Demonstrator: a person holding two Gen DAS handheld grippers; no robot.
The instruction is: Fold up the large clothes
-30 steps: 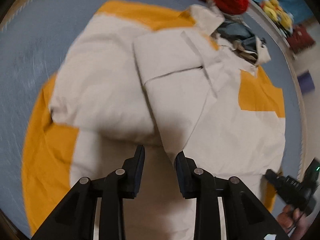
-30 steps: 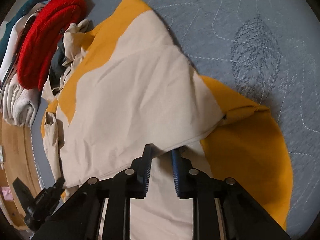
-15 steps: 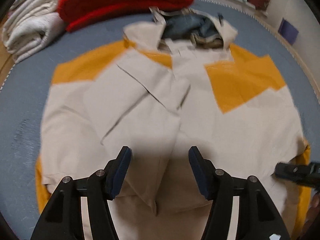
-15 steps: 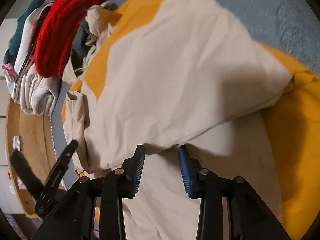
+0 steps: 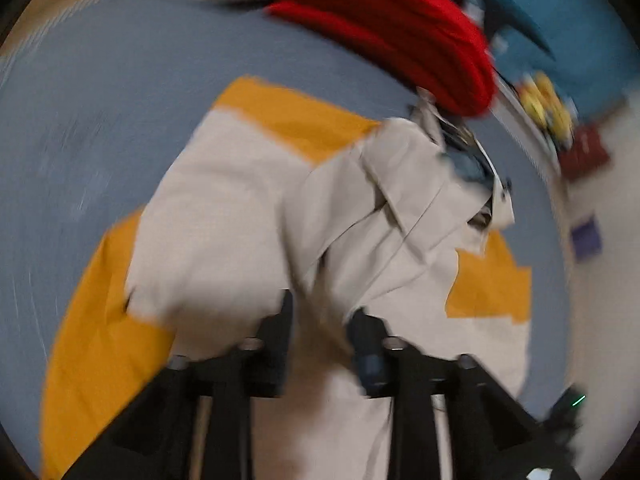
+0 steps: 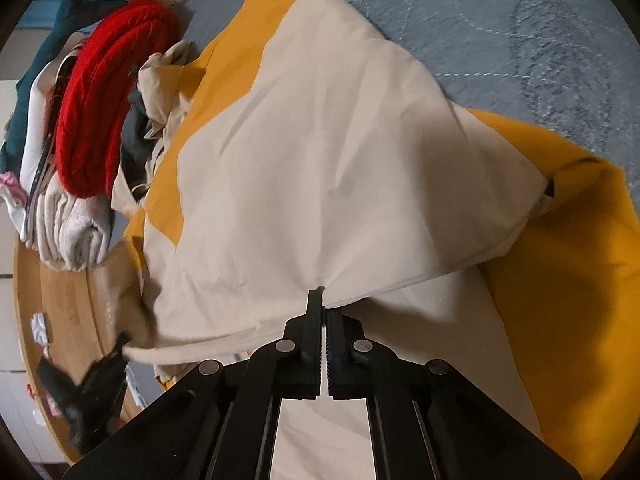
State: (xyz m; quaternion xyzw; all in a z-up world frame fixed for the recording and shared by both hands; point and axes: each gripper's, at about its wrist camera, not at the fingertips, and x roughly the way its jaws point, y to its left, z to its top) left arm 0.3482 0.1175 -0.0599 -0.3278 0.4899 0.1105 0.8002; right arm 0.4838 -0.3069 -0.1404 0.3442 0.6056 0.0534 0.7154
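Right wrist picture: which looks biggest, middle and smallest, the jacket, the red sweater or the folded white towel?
1. Jacket, biggest by far.
2. Red sweater.
3. White towel, smallest.
The sweater and towel lie farther from the camera, so their true sizes are unsure.

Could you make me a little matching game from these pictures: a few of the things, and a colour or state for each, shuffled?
Things:
1. right tool
2. knit sweater
3. bed cover
4. jacket

States:
A. red, folded on a pile
B. cream with orange panels
C. shut on the jacket's hem
D. grey-blue, stitched leaf pattern

Pairs: 1-C, 2-A, 3-D, 4-B
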